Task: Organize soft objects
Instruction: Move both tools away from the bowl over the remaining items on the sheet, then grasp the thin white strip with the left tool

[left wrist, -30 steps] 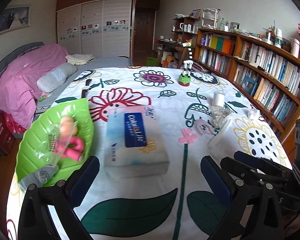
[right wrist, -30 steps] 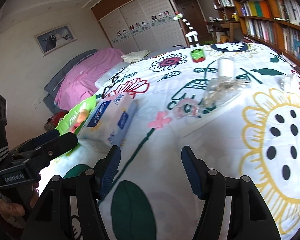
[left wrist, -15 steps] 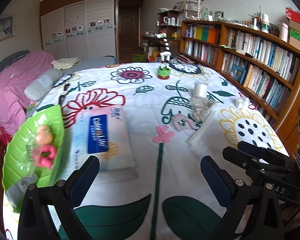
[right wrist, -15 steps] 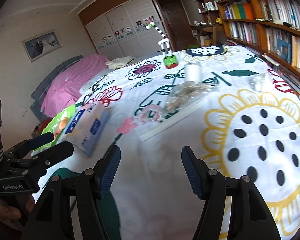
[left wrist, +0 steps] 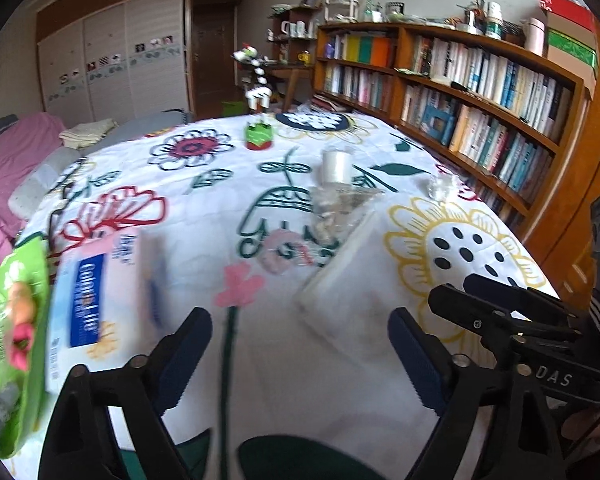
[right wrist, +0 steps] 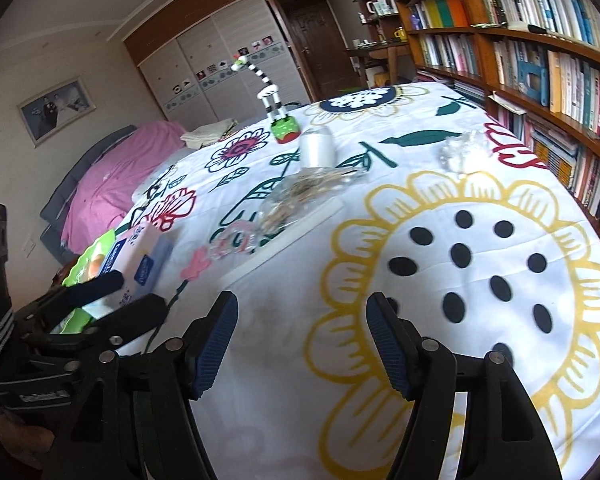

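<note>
Tablecloth (right wrist: 480, 380), flowered, below both grippers. Tissue pack (left wrist: 96, 296): soft, ahead-left of the left gripper (left wrist: 300, 350), beside a green leaf tray (left wrist: 16, 352) holding a pink toy (left wrist: 20, 320). White flat tray (right wrist: 284, 240): ahead of the right gripper (right wrist: 302, 340), a clear bag (right wrist: 304, 196) and pink ring (right wrist: 232, 242) at its far end, a white roll (right wrist: 318, 146) beyond. Left jaws: closing, nothing between them. Right jaws: opening, empty. Handling advice: likely next step is a reach for the bag; centre it between the pads, press lightly, lift straight so nothing spills.
</note>
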`<state>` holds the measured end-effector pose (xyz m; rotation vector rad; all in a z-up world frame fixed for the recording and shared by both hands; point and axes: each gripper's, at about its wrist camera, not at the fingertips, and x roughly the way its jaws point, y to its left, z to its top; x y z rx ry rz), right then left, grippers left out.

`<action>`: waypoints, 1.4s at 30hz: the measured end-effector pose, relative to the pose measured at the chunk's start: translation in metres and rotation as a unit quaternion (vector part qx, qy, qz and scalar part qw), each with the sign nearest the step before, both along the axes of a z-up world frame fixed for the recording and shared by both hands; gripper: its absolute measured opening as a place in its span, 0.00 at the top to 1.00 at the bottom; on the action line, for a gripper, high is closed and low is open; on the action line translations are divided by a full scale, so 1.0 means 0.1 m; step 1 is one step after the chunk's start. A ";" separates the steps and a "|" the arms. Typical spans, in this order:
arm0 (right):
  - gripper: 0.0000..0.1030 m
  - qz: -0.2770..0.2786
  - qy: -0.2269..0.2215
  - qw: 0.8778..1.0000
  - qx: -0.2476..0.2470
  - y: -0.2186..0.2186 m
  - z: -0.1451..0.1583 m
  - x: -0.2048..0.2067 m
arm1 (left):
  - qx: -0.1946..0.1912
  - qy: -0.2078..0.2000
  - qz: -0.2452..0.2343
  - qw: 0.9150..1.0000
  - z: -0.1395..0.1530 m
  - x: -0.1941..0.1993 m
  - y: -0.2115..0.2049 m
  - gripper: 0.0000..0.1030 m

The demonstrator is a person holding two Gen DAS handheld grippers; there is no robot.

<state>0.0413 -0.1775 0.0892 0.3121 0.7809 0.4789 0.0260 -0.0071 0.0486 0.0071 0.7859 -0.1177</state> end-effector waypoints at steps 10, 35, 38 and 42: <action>0.32 -0.025 -0.007 1.000 -0.016 -0.29 0.02 0.10 | -0.016 0.033 -0.034 0.999 -0.19 0.37 -0.22 0.50; 0.32 -0.053 0.005 0.998 0.019 -0.52 -0.12 0.17 | 0.036 0.052 -0.052 0.997 -0.36 0.90 -0.45 0.78; 0.32 -0.052 0.006 0.998 0.021 -0.51 -0.14 0.16 | 0.036 0.053 -0.050 0.997 -0.35 0.91 -0.47 0.78; 0.32 -0.053 0.008 0.998 0.024 -0.52 -0.15 0.17 | 0.046 0.046 -0.059 0.996 -0.36 0.87 -0.53 0.84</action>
